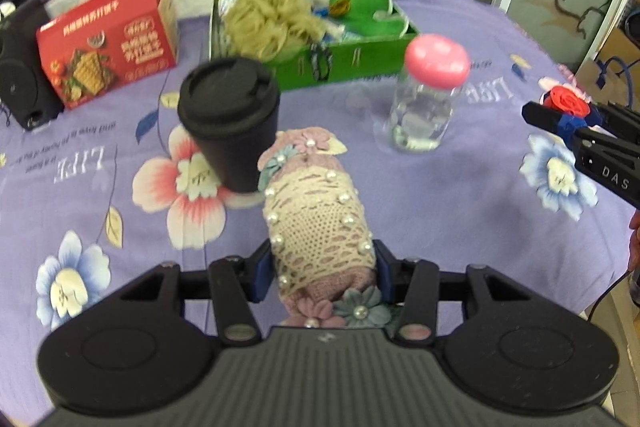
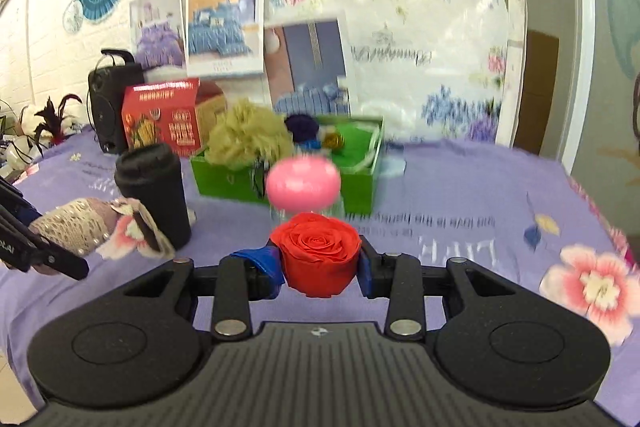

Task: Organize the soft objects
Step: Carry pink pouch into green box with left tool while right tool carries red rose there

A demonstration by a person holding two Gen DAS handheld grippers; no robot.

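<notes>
Carrying step: left gripper [image 1: 324, 267] clamped on lace pouch [image 1: 316, 223], right gripper [image 2: 322, 267] on red rose [image 2: 318, 251]; next, probably lowering into green box [image 1: 340, 61]

Both my views are bright and evenly lit, with soft shadows beneath the black cup [image 1: 228, 119]. Motion blur smears the pink-lidded jar [image 2: 303, 183] and the wall behind it. Fisheye bending curves the edges; corners go black.
</notes>
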